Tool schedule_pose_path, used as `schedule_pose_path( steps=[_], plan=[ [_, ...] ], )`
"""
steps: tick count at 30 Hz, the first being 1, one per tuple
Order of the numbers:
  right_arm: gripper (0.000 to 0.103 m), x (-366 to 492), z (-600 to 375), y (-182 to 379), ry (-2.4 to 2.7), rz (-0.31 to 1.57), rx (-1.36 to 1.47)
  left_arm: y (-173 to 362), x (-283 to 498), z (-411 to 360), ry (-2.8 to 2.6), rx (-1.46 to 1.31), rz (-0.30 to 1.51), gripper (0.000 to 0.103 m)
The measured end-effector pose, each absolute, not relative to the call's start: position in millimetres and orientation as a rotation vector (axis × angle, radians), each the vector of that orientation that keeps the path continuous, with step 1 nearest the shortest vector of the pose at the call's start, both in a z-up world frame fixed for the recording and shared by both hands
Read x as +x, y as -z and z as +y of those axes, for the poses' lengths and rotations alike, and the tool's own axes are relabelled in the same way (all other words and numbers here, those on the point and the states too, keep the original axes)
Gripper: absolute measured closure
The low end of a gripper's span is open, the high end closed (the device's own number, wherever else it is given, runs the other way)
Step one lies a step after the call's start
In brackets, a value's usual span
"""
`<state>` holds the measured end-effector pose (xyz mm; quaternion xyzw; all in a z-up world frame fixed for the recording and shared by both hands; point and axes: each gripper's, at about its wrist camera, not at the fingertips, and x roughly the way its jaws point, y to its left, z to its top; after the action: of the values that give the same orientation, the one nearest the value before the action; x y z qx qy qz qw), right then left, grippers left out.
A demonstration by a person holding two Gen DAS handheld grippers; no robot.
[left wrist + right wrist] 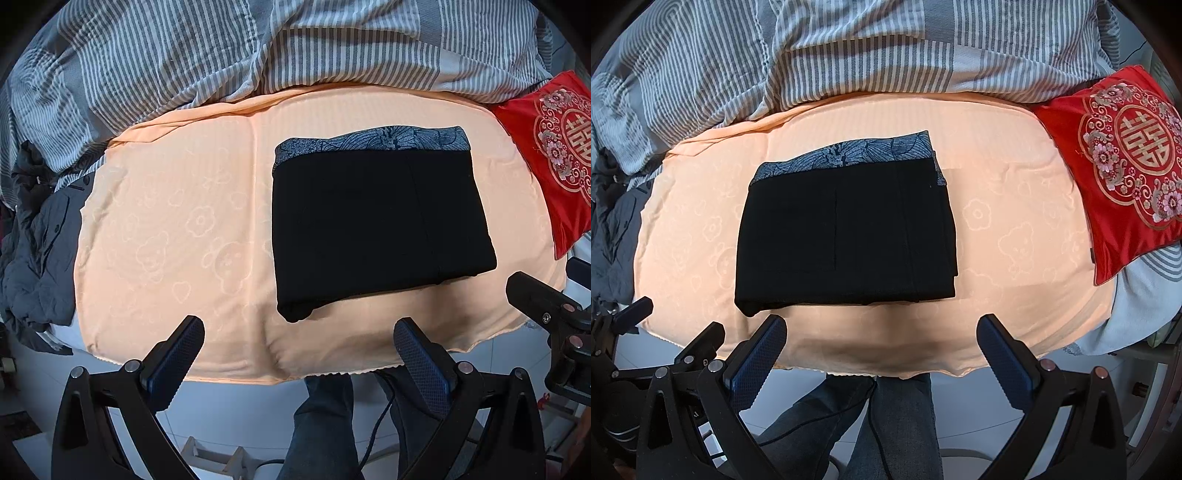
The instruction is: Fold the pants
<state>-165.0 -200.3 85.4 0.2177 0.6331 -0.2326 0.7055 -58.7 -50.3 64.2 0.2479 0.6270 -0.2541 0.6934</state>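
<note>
Fingers: left gripper (299, 354) and right gripper (881, 349) spread wide, empty | pants (846, 229) folded on peach blanket (1015, 258) | red cushion (1115, 162) beside

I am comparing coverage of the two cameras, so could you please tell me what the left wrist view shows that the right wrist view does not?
Only the left wrist view shows the crumpled dark grey jacket clearly, plus the left tool open.

Only the right wrist view shows the whole red embroidered cushion, with the right tool open.

Both show the folded black pants with a grey patterned waistband, lying on the peach towel, and the grey striped quilt behind.
</note>
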Motion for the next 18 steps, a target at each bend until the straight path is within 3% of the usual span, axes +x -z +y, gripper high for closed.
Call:
schedule_pose_path(
  steps=[18],
  plan=[
    [0.0, -157.1, -193.7, -84.7, 0.505, 1.418, 0.458, -60.6, -57.3, -49.3, 0.564, 0.539, 1.414, 0.0]
  ],
)
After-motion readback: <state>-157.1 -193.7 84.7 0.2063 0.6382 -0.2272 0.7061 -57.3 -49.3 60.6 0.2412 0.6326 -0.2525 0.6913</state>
